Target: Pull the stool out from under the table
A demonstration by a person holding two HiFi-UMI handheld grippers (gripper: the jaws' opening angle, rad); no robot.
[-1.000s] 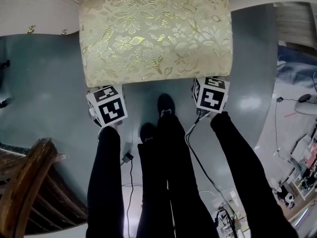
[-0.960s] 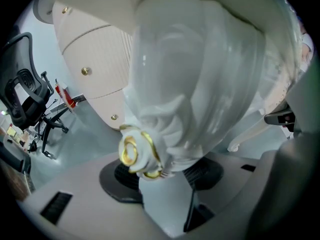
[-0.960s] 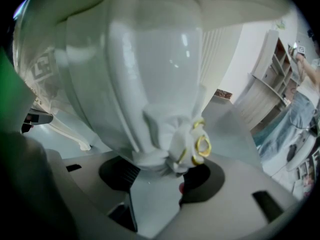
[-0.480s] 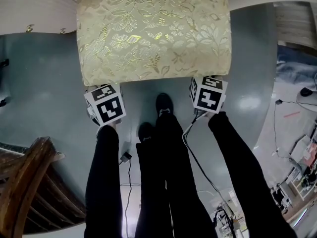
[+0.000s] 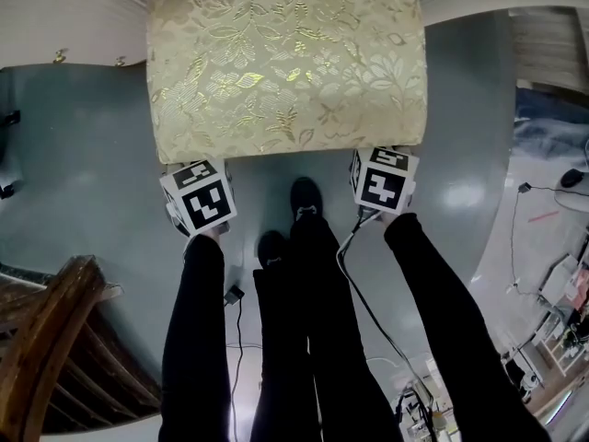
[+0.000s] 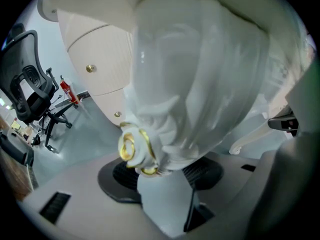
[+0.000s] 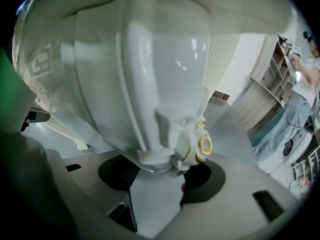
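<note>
A person is standing over a stool [image 5: 285, 63] in the upper middle of the head view, working a gripper in each hand. Most of its cushion is showing clear of the white fluted table [image 5: 64, 7] along the top edge. The far rim may be lying under the tabletop, but the frame is cutting it off, so a short pull is perhaps remaining. The left gripper [image 5: 198, 201] and right gripper [image 5: 385, 178] are each pinching a front leg, with fingers [image 6: 122, 176] pressing against its base. The cushion is rectangular, in gold leaf-patterned brocade. The legs [image 7: 145, 84] are glossy white, bulbous and carved, with gilt scrolls [image 6: 132, 149]. The floor [image 5: 83, 155] is looking smooth and grey.
</note>
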